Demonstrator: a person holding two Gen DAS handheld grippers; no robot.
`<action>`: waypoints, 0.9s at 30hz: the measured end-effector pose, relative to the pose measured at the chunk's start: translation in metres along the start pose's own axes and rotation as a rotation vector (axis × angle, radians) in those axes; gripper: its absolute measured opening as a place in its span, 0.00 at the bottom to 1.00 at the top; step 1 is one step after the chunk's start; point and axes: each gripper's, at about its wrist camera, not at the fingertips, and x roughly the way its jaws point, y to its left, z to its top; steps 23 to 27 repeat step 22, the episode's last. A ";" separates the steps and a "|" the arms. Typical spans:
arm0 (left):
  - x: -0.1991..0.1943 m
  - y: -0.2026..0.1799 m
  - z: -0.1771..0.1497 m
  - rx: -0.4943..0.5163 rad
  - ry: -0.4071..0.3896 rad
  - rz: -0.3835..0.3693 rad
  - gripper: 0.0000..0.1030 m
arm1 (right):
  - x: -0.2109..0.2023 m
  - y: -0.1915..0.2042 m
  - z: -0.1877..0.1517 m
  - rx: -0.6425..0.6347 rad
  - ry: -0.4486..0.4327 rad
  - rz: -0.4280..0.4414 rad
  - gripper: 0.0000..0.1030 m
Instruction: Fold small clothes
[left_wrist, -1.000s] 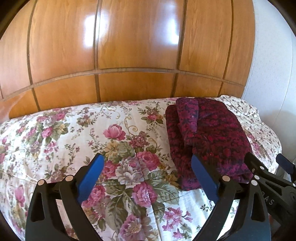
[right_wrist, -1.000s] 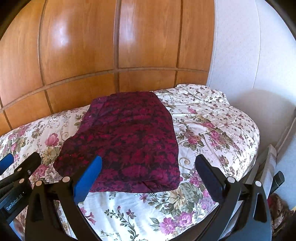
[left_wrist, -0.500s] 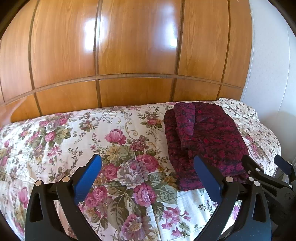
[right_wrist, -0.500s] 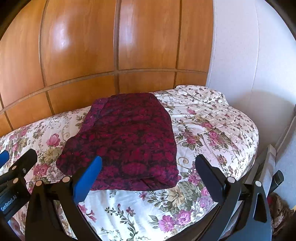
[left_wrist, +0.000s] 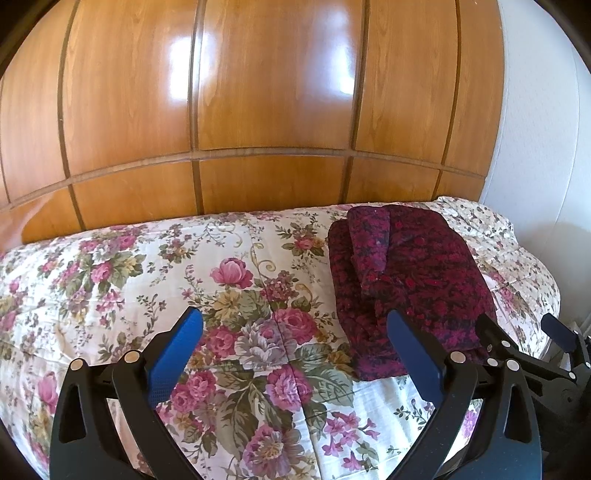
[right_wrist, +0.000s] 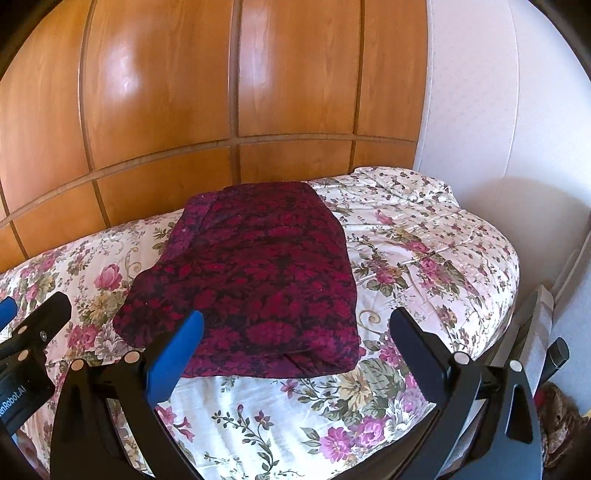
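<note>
A dark red and black patterned garment (right_wrist: 258, 284) lies folded into a flat rectangle on the floral bedspread (right_wrist: 424, 258). In the left wrist view the garment (left_wrist: 406, 280) sits at the right, with a folded strip on top along its left side. My left gripper (left_wrist: 295, 332) is open and empty, held above the bedspread (left_wrist: 129, 280) to the left of the garment. My right gripper (right_wrist: 295, 332) is open and empty, held above the garment's near edge. The right gripper also shows at the lower right of the left wrist view (left_wrist: 524, 336).
A glossy wooden panelled headboard (left_wrist: 258, 110) stands behind the bed. A white wall (right_wrist: 498, 110) closes the right side. The bed's right edge drops off beside a narrow gap (right_wrist: 535, 332) with some items on the floor.
Both grippers have drawn back and risen slightly from the bed, so the garment looks a little farther away. The garment has not moved. Both grippers stayed open.
</note>
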 end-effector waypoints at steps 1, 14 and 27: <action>-0.001 0.000 0.000 0.002 -0.002 0.001 0.96 | 0.001 0.000 0.000 0.000 0.002 0.001 0.98; -0.002 0.003 0.002 0.008 -0.016 -0.001 0.96 | 0.002 0.002 -0.001 0.001 0.005 0.006 0.98; 0.007 0.007 0.000 -0.018 0.011 0.019 0.96 | 0.005 0.001 0.002 0.001 0.002 0.009 0.98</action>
